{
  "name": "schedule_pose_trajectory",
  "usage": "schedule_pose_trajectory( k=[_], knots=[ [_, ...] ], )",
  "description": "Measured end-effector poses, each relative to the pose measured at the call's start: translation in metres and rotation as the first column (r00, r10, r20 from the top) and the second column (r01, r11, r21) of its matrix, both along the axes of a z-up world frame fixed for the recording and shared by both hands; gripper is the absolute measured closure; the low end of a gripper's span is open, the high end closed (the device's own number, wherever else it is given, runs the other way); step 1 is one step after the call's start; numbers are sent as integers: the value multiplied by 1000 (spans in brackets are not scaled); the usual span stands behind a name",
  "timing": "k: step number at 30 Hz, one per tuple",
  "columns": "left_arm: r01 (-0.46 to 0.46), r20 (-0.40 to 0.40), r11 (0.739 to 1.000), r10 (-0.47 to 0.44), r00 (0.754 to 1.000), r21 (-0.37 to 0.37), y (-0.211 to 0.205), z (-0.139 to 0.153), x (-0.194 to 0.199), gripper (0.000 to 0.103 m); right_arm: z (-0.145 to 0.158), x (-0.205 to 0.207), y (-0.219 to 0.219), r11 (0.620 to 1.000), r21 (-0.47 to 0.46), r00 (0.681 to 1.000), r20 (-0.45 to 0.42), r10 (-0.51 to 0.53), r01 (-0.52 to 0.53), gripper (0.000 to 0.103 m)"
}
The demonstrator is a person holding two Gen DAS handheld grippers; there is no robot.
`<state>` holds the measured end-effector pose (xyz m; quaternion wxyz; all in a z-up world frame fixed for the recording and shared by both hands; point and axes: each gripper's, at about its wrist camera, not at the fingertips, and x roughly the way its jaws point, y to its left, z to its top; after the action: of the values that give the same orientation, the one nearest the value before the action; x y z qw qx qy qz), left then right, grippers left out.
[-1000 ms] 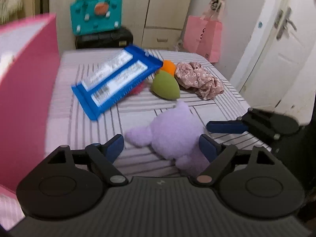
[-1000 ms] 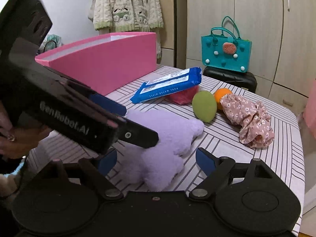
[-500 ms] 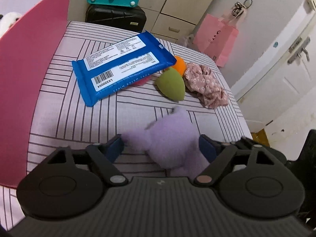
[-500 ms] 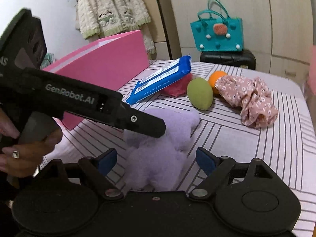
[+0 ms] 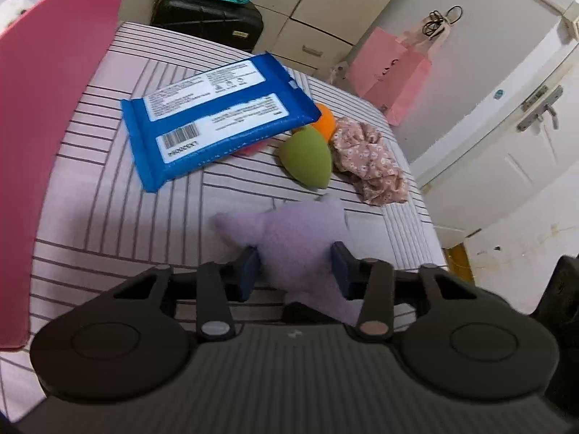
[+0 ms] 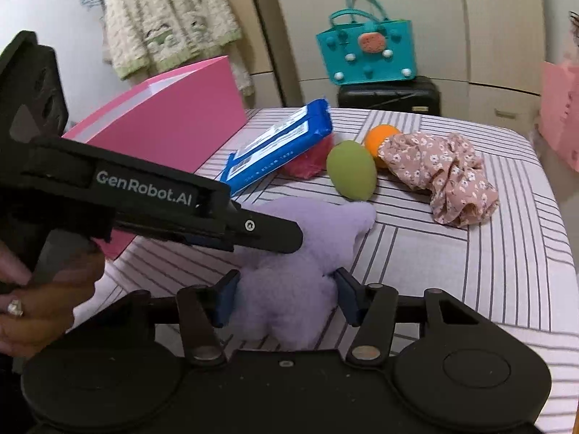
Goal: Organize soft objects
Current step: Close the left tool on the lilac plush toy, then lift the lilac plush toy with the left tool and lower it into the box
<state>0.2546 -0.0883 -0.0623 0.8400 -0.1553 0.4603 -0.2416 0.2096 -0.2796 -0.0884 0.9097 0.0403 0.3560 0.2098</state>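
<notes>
Purple plush toy [image 5: 300, 238], table centre, pinched by both left gripper [image 5: 296, 266] and right gripper [image 6: 286, 291], jaws narrowed onto fabric. Lift evenly toward pink box [image 6: 170, 123] at ten o'clock; avoid squeezing harder.

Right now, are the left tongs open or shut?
Shut: the left tongs press both blue pads into the purple plush toy.

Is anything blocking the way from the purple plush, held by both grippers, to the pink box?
Nothing visible does. The purple plush sits clamped in the left gripper and right gripper; the striped surface toward the pink box looks bare. The blue wipes pack lies further back, off that line.
</notes>
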Motion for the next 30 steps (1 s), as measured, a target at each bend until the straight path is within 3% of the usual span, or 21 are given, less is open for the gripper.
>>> schedule_pose_trajectory(
  k=[3, 8, 13, 18, 30],
  knots=[
    [26, 30, 1000, -27, 999, 17, -3, 2, 1, 63, 0, -3, 4, 999, -5, 999, 6, -46, 46, 44],
    [75, 54, 997, -77, 996, 30, -2, 7, -1, 64, 1, -5, 2, 991, 61, 993, -35, -115, 117, 45],
    [105, 48, 994, -105, 993, 16, 8, 10, -3, 63, 2, -9, 11, 989, 62, 990, -64, -129, 133, 45],
    [114, 91, 993, -116, 989, 20, 17, 21, -12, 63, 12, -15, 20, 986, 69, 988, -49, -146, 149, 45],
    [126, 210, 992, -123, 970, -2, 44, 59, -45, 64, 50, -34, 32, 997, 43, 998, 16, -64, 63, 45]
  ],
)
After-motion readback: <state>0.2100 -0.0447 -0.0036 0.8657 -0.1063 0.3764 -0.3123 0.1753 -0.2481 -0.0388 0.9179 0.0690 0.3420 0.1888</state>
